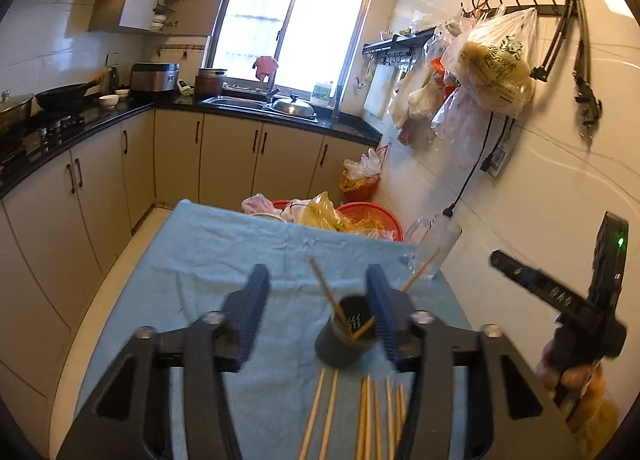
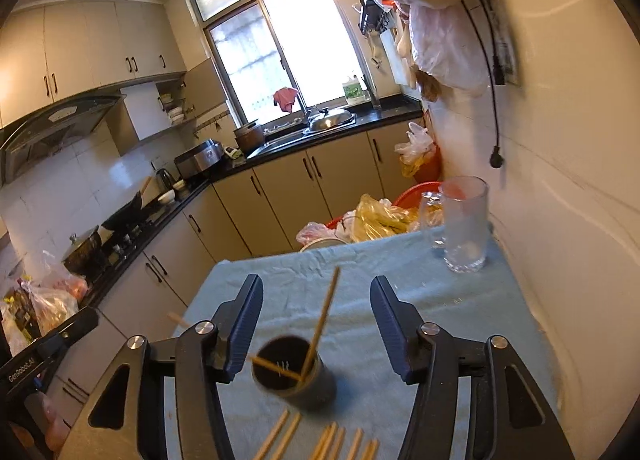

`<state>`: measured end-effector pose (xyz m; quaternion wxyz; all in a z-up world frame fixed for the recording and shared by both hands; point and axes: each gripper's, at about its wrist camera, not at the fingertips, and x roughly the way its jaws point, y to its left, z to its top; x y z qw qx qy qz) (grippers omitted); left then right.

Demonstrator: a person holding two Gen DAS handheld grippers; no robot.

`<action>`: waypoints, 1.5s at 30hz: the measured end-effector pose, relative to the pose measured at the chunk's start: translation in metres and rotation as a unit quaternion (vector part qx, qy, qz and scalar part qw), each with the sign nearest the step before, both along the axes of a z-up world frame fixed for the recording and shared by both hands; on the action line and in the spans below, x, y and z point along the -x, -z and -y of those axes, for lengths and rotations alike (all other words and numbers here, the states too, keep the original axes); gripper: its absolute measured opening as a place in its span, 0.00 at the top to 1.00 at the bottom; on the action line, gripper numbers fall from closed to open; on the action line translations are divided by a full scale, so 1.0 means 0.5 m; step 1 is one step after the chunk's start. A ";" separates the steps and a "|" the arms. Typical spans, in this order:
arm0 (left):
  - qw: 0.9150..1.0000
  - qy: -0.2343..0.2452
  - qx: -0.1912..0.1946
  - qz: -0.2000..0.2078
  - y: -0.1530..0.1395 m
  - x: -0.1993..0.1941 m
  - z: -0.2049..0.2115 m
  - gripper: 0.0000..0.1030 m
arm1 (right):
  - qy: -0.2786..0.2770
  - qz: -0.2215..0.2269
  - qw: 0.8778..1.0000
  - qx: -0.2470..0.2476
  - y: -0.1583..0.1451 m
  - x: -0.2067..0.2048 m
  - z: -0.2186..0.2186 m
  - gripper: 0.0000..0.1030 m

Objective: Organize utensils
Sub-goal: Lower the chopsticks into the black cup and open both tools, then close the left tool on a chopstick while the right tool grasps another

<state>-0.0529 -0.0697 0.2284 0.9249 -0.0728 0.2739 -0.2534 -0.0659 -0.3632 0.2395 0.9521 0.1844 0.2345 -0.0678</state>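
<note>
1. Chopsticks [image 1: 360,416] lie loose in a row on the blue cloth [image 1: 224,252] over the desk, at the near edge, and show below the fingers in both wrist views.
2. Their long axes run roughly along the line each gripper points, near end toward the camera and far end toward the dark cup [image 1: 346,334].
3. That cup stands upright just beyond the row, with two chopsticks in the cup [image 2: 322,324] already leaning out of its mouth at different angles.
4. The left gripper [image 1: 316,314] has its fingers released and spread, with nothing pressed between them. The cup sits in the gap, close to the right-hand finger (whether it touches that finger I cannot tell).
5. The right gripper [image 2: 316,328] is likewise released and empty. Its fingers stand either side of the cup's rim, apart from it.
6. Both grippers hover past the loose row, so the next stick lies below and behind the fingertips, not ahead of them.
7. My judgement is that the coming pick calls for drawing back and dipping down, then closing across a stick's width rather than along its length.
8. Neither hand looks clearly nearer. The row sits slightly right of centre in the left view and about central in the right one.
9. A clear glass mug [image 2: 464,225] stands at the far right corner, well apart from all this.
</note>
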 end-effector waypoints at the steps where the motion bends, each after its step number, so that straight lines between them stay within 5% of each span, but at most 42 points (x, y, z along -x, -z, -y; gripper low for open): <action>1: 1.000 -0.004 -0.005 0.000 0.017 0.012 -0.009 0.33 | -0.001 -0.004 1.000 0.002 0.001 0.020 0.000 0.32; 7: 0.995 0.004 -0.072 -0.074 0.184 0.031 -0.004 0.33 | -0.032 -0.085 0.996 0.006 0.122 0.113 -0.013 0.25; 13: 0.981 0.049 -0.119 -0.148 0.307 0.026 0.050 0.34 | -0.081 -0.193 0.977 -0.035 0.337 0.161 -0.040 0.64; 16: 0.973 0.071 -0.152 -0.156 0.343 0.035 0.075 0.39 | -0.088 -0.211 0.972 -0.050 0.393 0.169 -0.051 0.67; 18: 0.969 0.086 -0.175 -0.153 0.362 0.043 0.091 0.43 | -0.090 -0.216 0.971 -0.045 0.407 0.168 -0.061 0.67; 22: 0.957 0.093 -0.226 -0.155 0.393 0.046 0.117 0.69 | -0.090 -0.225 0.970 0.001 0.418 0.159 -0.092 0.67; 30: 0.953 0.089 -0.238 -0.164 0.419 0.030 0.142 0.70 | -0.085 -0.241 0.964 0.077 0.419 0.145 -0.124 0.75; 32: 0.954 0.078 -0.230 -0.173 0.418 0.026 0.141 0.81 | -0.078 -0.246 0.962 0.083 0.419 0.137 -0.122 0.89; 33: 0.955 0.071 -0.220 -0.187 0.418 0.023 0.134 0.94 | -0.076 -0.247 0.963 0.081 0.419 0.133 -0.119 0.90; 38: 0.943 0.059 -0.123 -0.303 0.416 0.028 0.060 0.94 | -0.081 -0.259 0.960 0.069 0.419 0.155 -0.089 0.92; 45: 0.935 0.079 -0.144 -0.315 0.407 0.050 0.049 0.93 | -0.086 -0.283 0.953 0.068 0.411 0.228 -0.030 0.83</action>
